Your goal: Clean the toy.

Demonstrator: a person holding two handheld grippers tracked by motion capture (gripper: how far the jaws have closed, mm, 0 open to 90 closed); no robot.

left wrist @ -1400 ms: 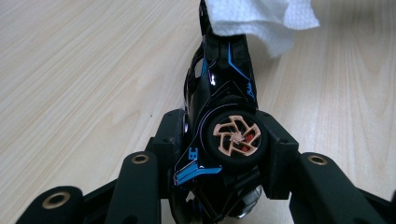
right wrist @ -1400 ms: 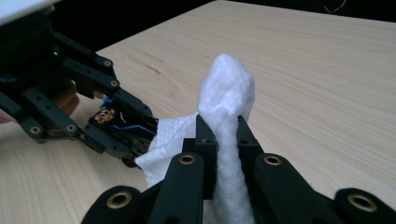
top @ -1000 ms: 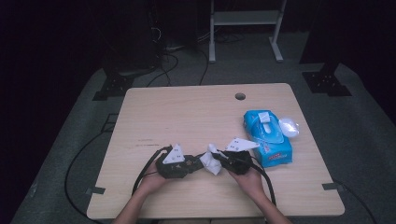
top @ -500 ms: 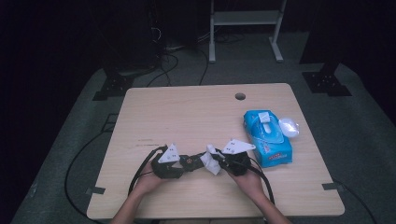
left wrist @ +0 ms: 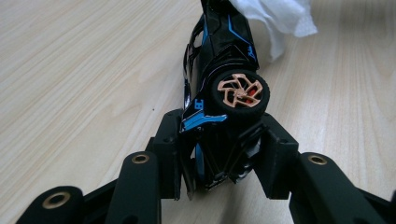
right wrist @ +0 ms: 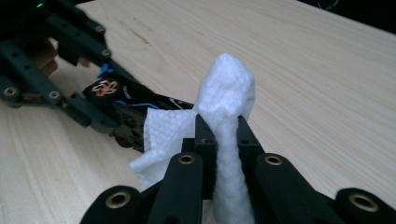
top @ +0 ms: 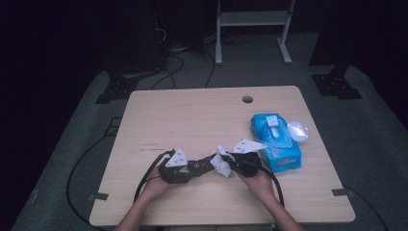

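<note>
A black toy car (left wrist: 219,60) with blue trim and copper wheels lies on its side on the wooden table (top: 192,115). My left gripper (left wrist: 223,154) is shut on its rear end, and its jaws have just been closing further on the car. In the high view the left gripper (top: 199,166) sits at the front middle of the table. My right gripper (right wrist: 222,128) is shut on a crumpled white wipe (right wrist: 226,88), which touches the car (right wrist: 140,105) at its far end. From above, the right gripper (top: 231,162) and the wipe (top: 222,162) sit just right of the car (top: 206,164).
A blue pack of wipes (top: 275,137) lies at the right side of the table, with a white rounded thing (top: 297,130) beside it. A cable hole (top: 247,99) is at the table's far edge. Black cables trail off the front edge.
</note>
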